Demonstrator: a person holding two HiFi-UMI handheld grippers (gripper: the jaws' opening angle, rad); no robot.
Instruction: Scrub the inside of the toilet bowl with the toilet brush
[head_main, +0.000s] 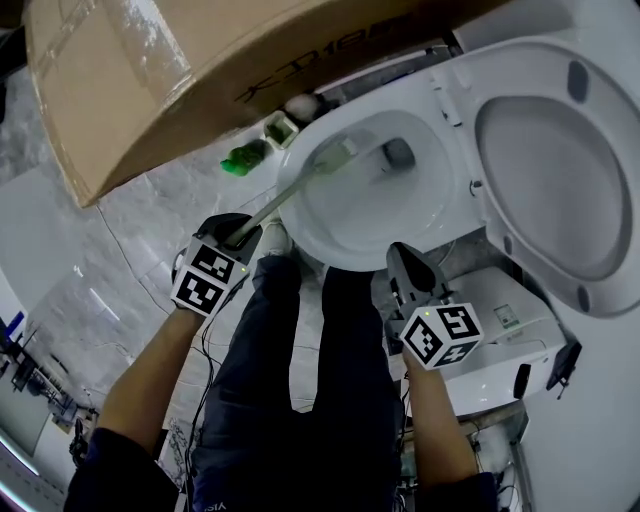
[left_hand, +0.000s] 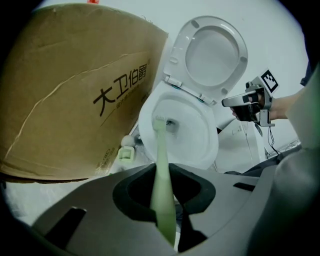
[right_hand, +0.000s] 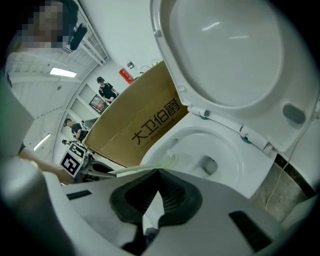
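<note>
The white toilet bowl stands open, its seat and lid raised at the right. My left gripper is shut on the pale green toilet brush by its handle. The brush head rests inside the bowl on its left wall, near the drain. In the left gripper view the handle runs from between the jaws down into the bowl. My right gripper hovers at the bowl's near rim, shut with nothing in it. In the right gripper view, the brush reaches the bowl.
A large cardboard box leans over the toilet's left side. A small pale green brush holder and a green object sit on the floor beside the bowl. A white box lies at the right. People stand far back.
</note>
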